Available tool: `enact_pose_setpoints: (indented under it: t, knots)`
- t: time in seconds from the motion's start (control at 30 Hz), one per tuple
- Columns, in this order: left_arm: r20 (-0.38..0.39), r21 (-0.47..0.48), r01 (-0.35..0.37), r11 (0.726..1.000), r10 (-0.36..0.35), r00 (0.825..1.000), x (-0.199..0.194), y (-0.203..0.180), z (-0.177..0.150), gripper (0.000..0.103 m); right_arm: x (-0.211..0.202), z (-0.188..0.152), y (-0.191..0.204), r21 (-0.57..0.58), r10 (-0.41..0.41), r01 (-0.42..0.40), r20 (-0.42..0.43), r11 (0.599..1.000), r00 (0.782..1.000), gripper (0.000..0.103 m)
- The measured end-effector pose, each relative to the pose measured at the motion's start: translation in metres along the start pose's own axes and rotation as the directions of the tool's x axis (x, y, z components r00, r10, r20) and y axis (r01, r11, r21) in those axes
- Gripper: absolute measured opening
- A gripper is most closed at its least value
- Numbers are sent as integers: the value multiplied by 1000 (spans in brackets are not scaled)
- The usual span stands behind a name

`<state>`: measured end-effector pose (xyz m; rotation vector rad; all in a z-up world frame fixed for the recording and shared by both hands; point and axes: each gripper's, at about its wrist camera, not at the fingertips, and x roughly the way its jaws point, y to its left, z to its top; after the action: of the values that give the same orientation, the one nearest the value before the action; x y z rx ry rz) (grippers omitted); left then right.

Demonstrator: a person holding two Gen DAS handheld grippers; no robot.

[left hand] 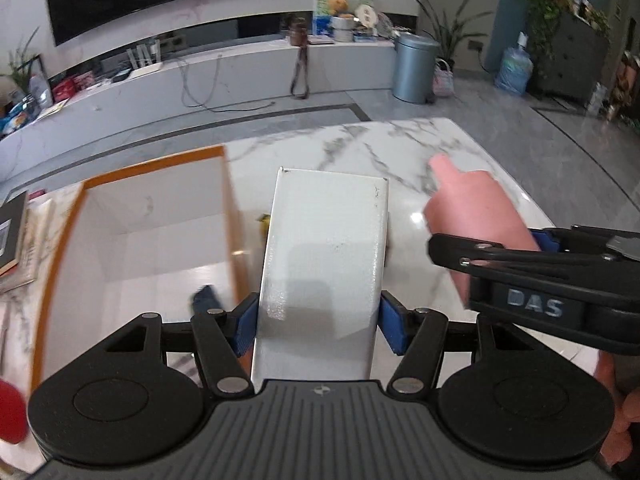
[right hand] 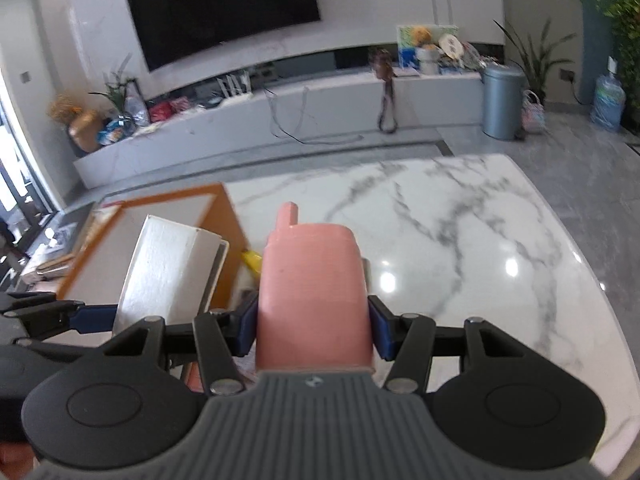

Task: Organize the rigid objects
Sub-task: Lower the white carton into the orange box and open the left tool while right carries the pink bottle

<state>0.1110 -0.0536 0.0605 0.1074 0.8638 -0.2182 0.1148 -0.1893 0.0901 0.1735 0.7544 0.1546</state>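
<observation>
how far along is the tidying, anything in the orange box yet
Done: little that shows; the orange-rimmed box has a mostly bare white floor, with one dark item near its right wall. In hand: the left gripper clamps a white box, and the right gripper clamps a pink block, both above the marble table. Left: placing both, plus a yellow object beside the box.

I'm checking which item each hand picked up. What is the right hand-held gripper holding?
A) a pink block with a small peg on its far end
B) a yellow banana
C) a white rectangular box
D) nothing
A: in the right wrist view the blue pads of the right hand-held gripper press on both sides of the pink block, while the white box sits in the left hand-held gripper.
</observation>
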Motion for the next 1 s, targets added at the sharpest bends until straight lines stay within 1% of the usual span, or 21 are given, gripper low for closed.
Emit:
enact_pose_setpoints:
  t: [0.1, 0.23, 0.37, 0.47, 0.6, 0.77, 1.0]
  knots:
    - [5, -41, -18, 999, 18, 1000, -8, 24, 3, 71, -7, 6, 18, -13, 37, -37, 14, 999, 999, 55]
    - [23, -100, -34, 994, 36, 999, -20, 57, 7, 71, -8, 7, 44, -35, 95, -95, 5, 995, 995, 55]
    - [31, -129, -61, 990, 65, 997, -27, 85, 8, 71, -5, 6, 74, -73, 136, -136, -3, 988, 991, 55]
    - [19, -142, -84, 986, 88, 996, -28, 104, 7, 71, 1, 7, 92, -84, 169, -170, -22, 982, 985, 55]
    - [-3, -157, -105, 982, 106, 994, -26, 127, 1, 71, 14, 6, 111, -81, 209, -213, -54, 974, 976, 55]
    - [-33, -180, -124, 976, 120, 992, -14, 151, -5, 71, 30, 2, 129, -86, 228, -234, -83, 968, 970, 55]
    - [-81, -194, -111, 975, 96, 992, 10, 168, -17, 70, 60, -3, 133, -35, 243, -250, -138, 968, 960, 55]
